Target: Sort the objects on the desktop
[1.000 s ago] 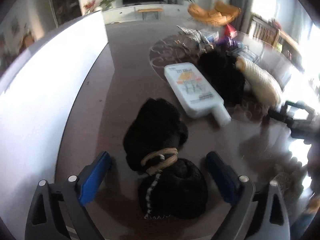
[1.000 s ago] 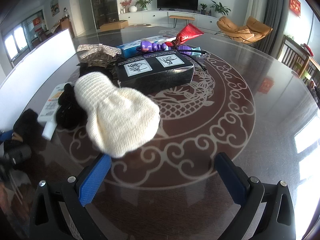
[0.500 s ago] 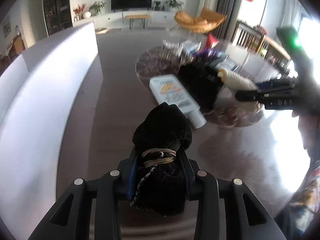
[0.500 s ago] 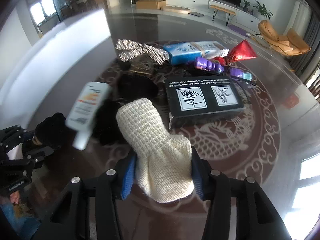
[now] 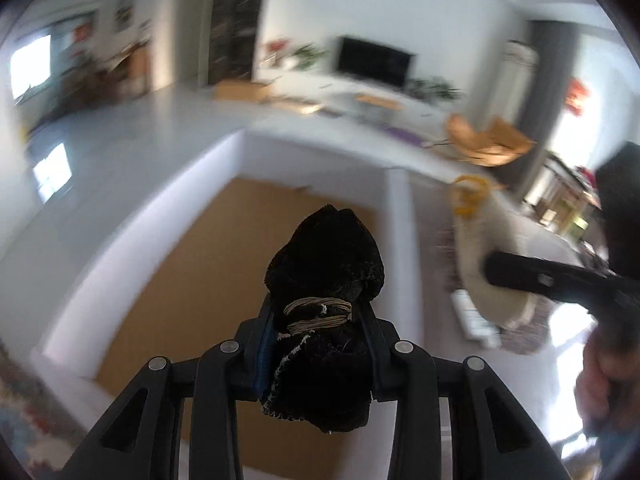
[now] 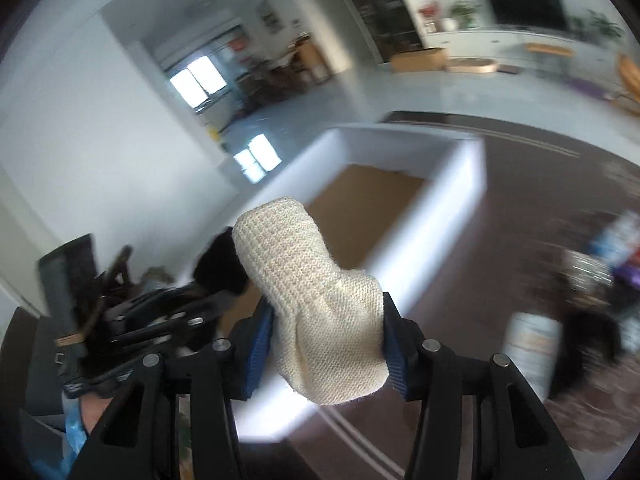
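Black glove bundle (image 5: 324,276): tied with pale cord, clamped between the pads of the left gripper (image 5: 318,332); held in the air above the brown floor of the white box (image 5: 240,148).
Cream knit mitten (image 6: 316,300): pinched in the right gripper (image 6: 326,346); held up beside the white box's near wall, over the dark table (image 6: 520,184).
Jaws: both sets have just been closing, each now pressing on its item.
White box: open-topped, standing on the dark table.
Remaining clutter: white bottle (image 6: 528,348) and dark items, blurred, right of the white box.
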Demonstrator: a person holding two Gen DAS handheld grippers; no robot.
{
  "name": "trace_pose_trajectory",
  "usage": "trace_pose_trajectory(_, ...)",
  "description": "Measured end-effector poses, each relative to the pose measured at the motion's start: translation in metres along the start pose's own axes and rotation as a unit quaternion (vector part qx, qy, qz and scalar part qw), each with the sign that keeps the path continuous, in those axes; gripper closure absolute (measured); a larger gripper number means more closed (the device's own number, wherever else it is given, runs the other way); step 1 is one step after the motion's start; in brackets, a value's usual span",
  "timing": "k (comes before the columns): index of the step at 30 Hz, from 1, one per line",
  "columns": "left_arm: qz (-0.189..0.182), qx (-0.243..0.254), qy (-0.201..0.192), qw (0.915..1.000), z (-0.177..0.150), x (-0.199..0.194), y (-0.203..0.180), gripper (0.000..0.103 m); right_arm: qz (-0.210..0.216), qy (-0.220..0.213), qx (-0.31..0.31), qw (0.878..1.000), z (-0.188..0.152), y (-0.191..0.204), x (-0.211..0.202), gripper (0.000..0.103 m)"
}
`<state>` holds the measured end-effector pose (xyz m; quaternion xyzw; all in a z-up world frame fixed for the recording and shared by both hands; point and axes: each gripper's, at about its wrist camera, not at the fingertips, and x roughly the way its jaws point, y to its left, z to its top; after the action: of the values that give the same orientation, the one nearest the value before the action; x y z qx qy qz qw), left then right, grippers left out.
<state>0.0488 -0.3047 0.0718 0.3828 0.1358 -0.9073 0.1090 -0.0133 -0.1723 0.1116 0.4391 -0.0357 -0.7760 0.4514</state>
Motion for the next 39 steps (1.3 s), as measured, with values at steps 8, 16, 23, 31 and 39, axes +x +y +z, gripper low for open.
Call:
trace_pose_trajectory(8,0.074,-0.052,0.088,0.992,-0.014,0.071,0.062,0.037,-0.044,0.063,-0.036,0.996,-0.014,0.032,0.083,0.026)
trace_pose_trajectory(16,0.021,-0.042,0.001,0.9989,-0.009,0.027,0.01,0.03,-0.131,-0.074,-0.081,0.985,-0.049,-0.024,-0.019,0.0)
trace_pose_trajectory(23,-0.124,0.087,-0.037,0.9877,-0.04,-0.004,-0.168,0.0,-0.337,-0.047,-0.007,0.94,-0.14,-0.16,-0.09,0.0)
trace_pose_trajectory(31,-0.115,0.148,0.077,0.9793,-0.124,0.112,-0.263,0.0,-0.401,-0.011,0.098,0.911,-0.2,-0.26,-0.141,0.0)
trace_pose_trajectory(39,-0.045,0.158,0.095,0.9819,-0.131,0.161,-0.279,0.0,-0.393,-0.02,0.13,0.91,-0.2,-0.286,-0.145,0.0)
